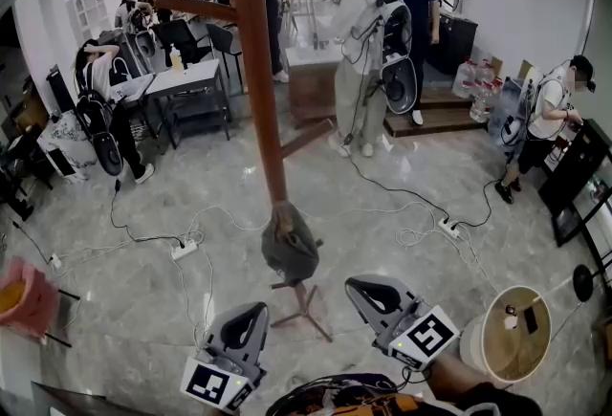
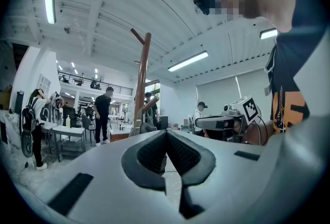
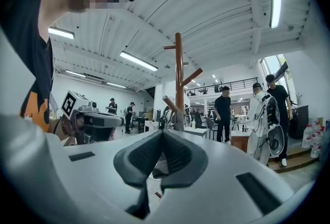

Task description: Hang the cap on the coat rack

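hanging low on the coat rack (image 1: 256, 60), the cap (image 1: 291, 250) looked already placed (my reading), so the left gripper (image 1: 256, 311) and right gripper (image 1: 360, 286), both pressed together empty, needed only to retreat.

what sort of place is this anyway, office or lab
Probably an open-plan lab or workshop, not a home: white power strips with trailing cables on the polished floor, grey work tables, and several people wearing strapped-on equipment rigs.
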The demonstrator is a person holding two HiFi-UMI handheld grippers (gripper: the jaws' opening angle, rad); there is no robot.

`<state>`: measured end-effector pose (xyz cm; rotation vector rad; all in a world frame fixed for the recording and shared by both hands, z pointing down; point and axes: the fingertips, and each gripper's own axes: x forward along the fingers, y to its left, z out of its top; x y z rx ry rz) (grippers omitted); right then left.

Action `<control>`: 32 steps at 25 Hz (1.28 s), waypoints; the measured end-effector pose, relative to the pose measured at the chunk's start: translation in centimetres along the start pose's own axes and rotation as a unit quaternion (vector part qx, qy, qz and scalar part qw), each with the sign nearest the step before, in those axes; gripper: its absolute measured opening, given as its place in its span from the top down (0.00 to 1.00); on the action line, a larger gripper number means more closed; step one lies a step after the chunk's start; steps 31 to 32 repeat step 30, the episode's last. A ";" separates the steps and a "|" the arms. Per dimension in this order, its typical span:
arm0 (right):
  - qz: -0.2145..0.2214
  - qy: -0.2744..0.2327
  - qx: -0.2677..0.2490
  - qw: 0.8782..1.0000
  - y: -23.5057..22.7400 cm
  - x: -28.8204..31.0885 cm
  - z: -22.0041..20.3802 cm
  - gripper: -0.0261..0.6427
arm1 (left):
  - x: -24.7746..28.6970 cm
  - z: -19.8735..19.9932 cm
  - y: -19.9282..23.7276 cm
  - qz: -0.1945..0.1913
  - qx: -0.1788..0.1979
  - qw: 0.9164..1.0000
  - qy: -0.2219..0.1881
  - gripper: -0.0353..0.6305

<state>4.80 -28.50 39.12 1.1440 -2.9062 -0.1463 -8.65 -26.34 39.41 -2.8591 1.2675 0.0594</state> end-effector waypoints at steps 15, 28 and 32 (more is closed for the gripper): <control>0.003 0.007 0.001 1.000 0.2 0.4 -0.3 0.94 | 0.0 0.0 0.4 0.002 0.001 1.000 0.003 0.91; 0.014 0.012 -0.001 1.000 0.5 1.1 -0.7 0.94 | 0.1 -0.3 0.9 0.002 0.001 1.000 0.003 0.91; 0.016 0.014 -0.002 1.000 0.7 1.3 -0.9 0.94 | 0.0 -0.5 1.0 0.002 -0.003 1.000 0.004 0.91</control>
